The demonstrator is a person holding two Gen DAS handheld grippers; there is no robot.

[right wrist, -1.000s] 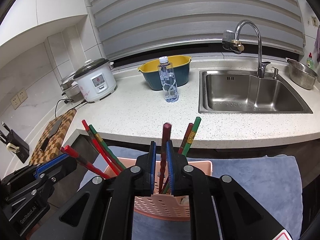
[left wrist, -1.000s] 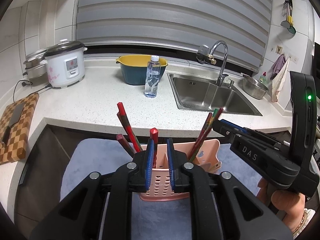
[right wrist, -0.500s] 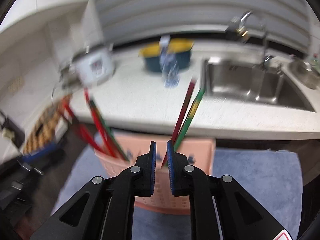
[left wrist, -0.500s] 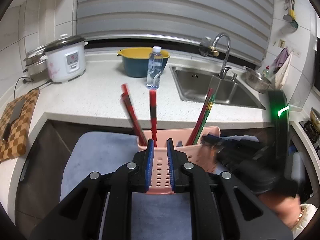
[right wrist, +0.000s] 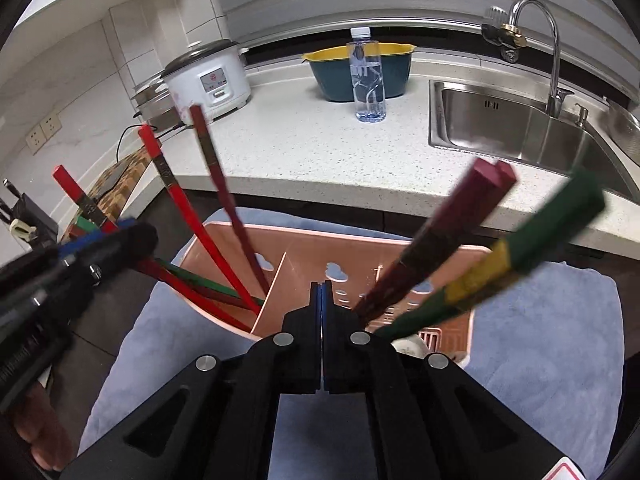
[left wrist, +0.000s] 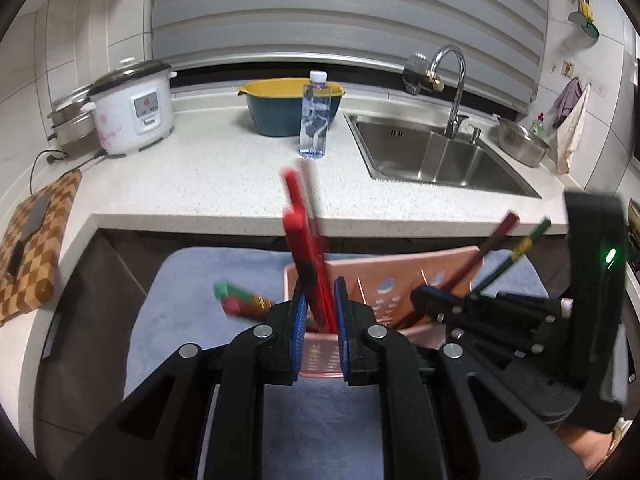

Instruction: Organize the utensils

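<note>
A pink utensil holder (right wrist: pixel 304 248) with a middle divider stands on a blue-grey towel (right wrist: pixel 552 320). Red and green chopsticks (right wrist: pixel 180 200) lean in its left compartment; dark red (right wrist: pixel 448 236) and green-yellow chopsticks (right wrist: pixel 520 256) lean in the right one. My left gripper (left wrist: pixel 319 312) sits over the holder's (left wrist: pixel 396 272) near left edge, jaws narrowly apart around red chopsticks (left wrist: pixel 306 248). My right gripper (right wrist: pixel 322 300) is shut and empty just above the divider. It also shows in the left wrist view (left wrist: pixel 432 304).
Behind the towel (left wrist: pixel 192 300) is a white counter with a rice cooker (left wrist: pixel 134 114), a yellow-and-teal basin (left wrist: pixel 284 108), a water bottle (left wrist: pixel 316 120), a sink (left wrist: pixel 436 156) with tap and a checkered cutting board (left wrist: pixel 32 236).
The right gripper let go of the dark red chopstick, dropped down over the holder and closed fully. The left gripper moved closer over the holder's left side; chopsticks there shifted.
</note>
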